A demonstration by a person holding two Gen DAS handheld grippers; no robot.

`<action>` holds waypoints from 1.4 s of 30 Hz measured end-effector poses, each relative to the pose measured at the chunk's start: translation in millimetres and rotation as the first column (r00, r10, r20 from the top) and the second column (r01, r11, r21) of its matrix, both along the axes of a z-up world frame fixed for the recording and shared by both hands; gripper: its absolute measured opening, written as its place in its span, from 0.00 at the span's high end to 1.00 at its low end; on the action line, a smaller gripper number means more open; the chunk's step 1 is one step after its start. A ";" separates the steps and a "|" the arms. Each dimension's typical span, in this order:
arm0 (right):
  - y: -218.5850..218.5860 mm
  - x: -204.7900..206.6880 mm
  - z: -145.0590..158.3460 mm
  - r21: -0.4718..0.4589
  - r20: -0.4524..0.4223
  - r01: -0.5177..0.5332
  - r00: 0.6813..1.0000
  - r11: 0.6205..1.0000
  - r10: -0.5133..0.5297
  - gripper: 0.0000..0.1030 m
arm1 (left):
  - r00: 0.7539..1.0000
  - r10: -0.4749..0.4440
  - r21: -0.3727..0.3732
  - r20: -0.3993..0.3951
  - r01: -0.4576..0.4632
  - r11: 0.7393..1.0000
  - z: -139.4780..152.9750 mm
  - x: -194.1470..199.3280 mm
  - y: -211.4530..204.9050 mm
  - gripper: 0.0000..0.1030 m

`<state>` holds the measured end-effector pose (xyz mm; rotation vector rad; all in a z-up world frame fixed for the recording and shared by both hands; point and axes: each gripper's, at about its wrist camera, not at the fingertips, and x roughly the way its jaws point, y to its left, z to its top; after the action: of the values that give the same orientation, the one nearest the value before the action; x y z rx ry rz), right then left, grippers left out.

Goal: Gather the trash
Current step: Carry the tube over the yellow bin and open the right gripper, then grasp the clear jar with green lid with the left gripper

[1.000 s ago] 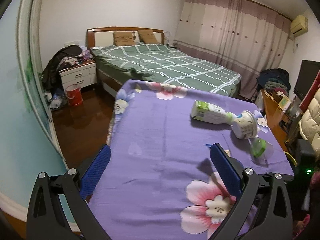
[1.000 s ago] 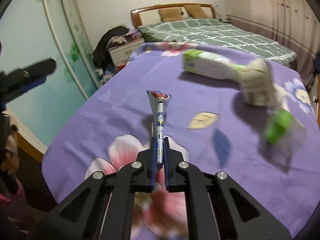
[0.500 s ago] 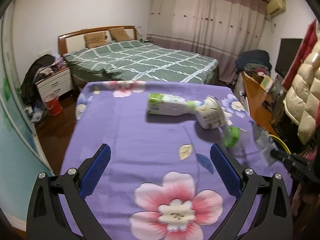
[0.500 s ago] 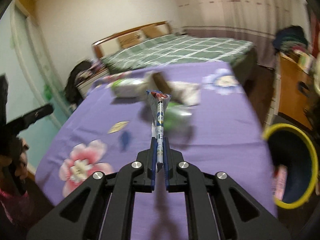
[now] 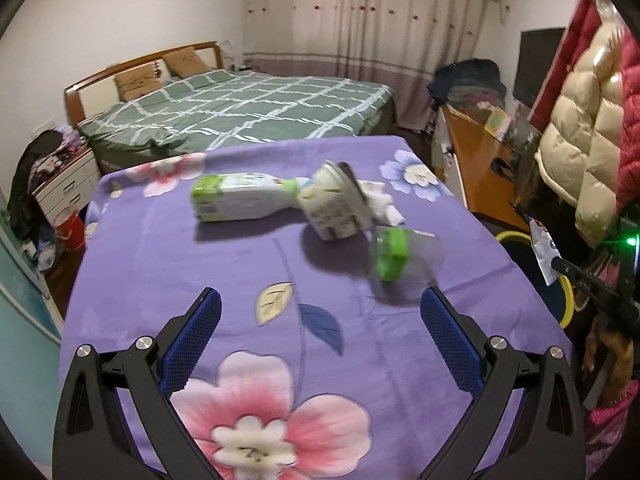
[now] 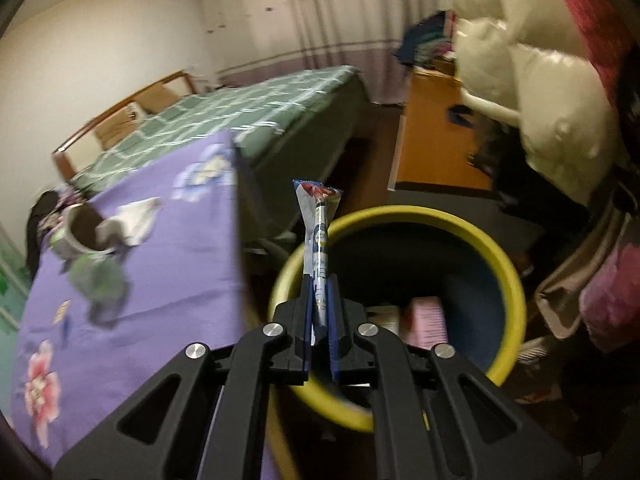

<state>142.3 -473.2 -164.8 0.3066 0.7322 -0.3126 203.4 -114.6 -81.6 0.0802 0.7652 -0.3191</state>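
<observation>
My right gripper (image 6: 320, 292) is shut on a thin blue-and-white wrapper (image 6: 318, 232), held above the near rim of a yellow-rimmed bin (image 6: 400, 216) beside the table. The wrapper (image 5: 543, 250) and bin rim (image 5: 566, 300) also show at the right edge of the left wrist view. My left gripper (image 5: 320, 316) is open and empty over the purple flowered tablecloth (image 5: 240, 264). Ahead of it lie a green-and-white bottle (image 5: 236, 200), a paper cup (image 5: 334, 208), crumpled white tissue (image 5: 380, 204) and a clear cup with a green lid (image 5: 396, 254).
The bin holds pink and white packaging (image 6: 424, 312). A green checked bed (image 5: 248, 112) stands beyond the table. An orange desk (image 5: 480, 168) and hanging padded coats (image 5: 584, 144) are on the right. A nightstand (image 5: 64, 188) and a red bucket (image 5: 72, 228) are on the left.
My right gripper has swung right with the wrapper, from over the table to above the bin. My left gripper has turned right and moved closer to the bottle and cups.
</observation>
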 end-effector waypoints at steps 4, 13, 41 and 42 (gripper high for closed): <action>-20.0 2.8 -11.8 -0.026 -0.024 0.064 0.998 0.998 -0.064 0.91 | 0.999 -0.043 0.013 -0.020 0.043 0.999 -6.5 3.9 -24.6 0.05; -38.7 -2.6 -22.3 0.008 -0.019 0.106 0.994 0.994 -0.106 0.71 | 0.988 -0.132 0.037 -0.076 0.135 0.990 -27.4 22.3 -73.9 0.05; -39.5 -16.2 -25.2 0.107 0.005 0.076 0.997 0.991 -0.077 0.66 | 0.988 -0.111 0.163 -0.105 0.128 0.978 -77.0 87.4 -132.6 0.10; -38.9 -16.5 -24.9 0.106 0.005 0.075 0.997 0.991 -0.076 0.66 | 0.988 -0.111 0.163 -0.108 0.127 0.978 -77.1 87.1 -132.9 0.12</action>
<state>125.8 -512.1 -189.8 0.4369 0.7306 -0.3444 290.4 -247.5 -158.8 0.2738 0.8861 -0.3733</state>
